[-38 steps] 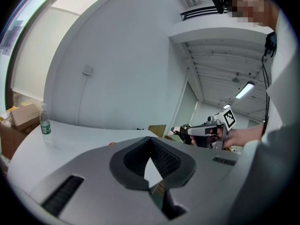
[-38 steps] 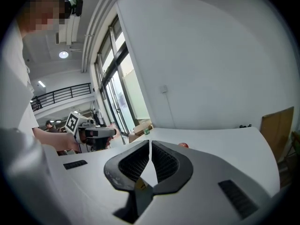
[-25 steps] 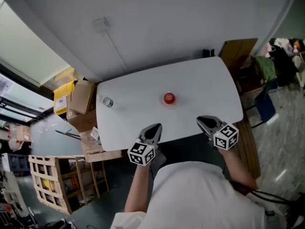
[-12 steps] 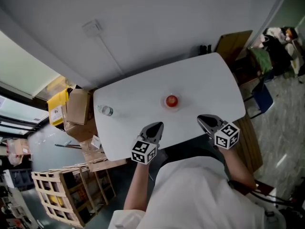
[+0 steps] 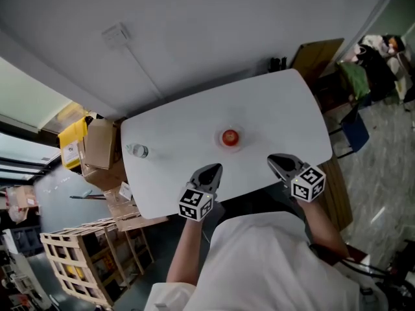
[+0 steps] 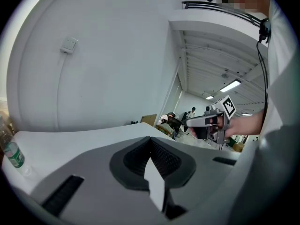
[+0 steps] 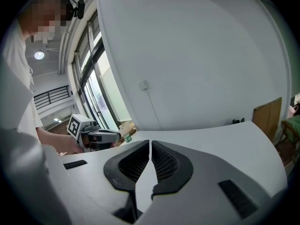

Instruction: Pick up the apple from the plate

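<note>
A red apple [image 5: 229, 137] sits on a pale plate [image 5: 231, 145] near the middle of the white table [image 5: 285, 109] in the head view. My left gripper [image 5: 212, 171] hangs over the table's near edge, short of the apple and to its left, jaws shut and empty. My right gripper [image 5: 277, 162] hovers at the near edge to the apple's right, also shut and empty. In the left gripper view the closed left gripper [image 6: 150, 139] hides the apple, and the right gripper [image 6: 208, 121] shows beyond. The right gripper view shows its own closed right gripper [image 7: 150, 143] and the left gripper [image 7: 92, 136].
A clear plastic bottle [image 5: 137, 151] lies near the table's left end. Cardboard boxes [image 5: 100, 144], a yellow box [image 5: 71, 140] and a wooden crate [image 5: 78, 258] stand left of the table. A brown board [image 5: 318, 54] and a blue chair [image 5: 353, 131] are at the right.
Both grippers have edged forward over the table's near edge toward the apple. Both stay shut, and the apple has not moved on its plate.
</note>
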The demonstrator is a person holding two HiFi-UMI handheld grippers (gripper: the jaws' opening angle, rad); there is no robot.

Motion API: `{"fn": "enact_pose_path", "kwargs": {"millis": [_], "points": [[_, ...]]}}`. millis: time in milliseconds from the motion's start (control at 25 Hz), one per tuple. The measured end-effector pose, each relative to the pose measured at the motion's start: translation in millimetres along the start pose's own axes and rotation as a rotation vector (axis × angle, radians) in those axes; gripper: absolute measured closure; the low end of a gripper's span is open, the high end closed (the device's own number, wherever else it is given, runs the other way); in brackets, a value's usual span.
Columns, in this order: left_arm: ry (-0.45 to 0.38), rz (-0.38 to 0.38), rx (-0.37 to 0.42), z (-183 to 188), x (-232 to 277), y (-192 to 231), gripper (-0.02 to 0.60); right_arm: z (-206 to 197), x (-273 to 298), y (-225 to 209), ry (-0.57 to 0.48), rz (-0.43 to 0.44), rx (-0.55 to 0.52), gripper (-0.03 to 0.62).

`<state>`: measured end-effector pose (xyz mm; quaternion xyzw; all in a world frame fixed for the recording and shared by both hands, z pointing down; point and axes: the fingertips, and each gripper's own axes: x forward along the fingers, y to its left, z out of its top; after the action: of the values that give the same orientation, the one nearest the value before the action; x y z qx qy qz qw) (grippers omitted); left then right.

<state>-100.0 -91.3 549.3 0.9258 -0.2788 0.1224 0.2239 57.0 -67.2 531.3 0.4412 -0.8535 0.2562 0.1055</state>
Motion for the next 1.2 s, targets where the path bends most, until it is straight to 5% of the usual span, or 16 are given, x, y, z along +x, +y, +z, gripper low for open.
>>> {"fn": "enact_pose_path", "kwargs": {"millis": [520, 1200], "points": [[0.015, 0.126, 0.003, -4.1, 56.2, 14.3, 0.575, 12.4, 26.5, -50.1, 0.062, 0.145, 0.003, 0.556], [0.176, 0.206, -0.019, -45.5, 138.4, 52.3, 0.469, 0.5, 46.4, -106.8, 0.176, 0.241, 0.043, 0.556]]}}
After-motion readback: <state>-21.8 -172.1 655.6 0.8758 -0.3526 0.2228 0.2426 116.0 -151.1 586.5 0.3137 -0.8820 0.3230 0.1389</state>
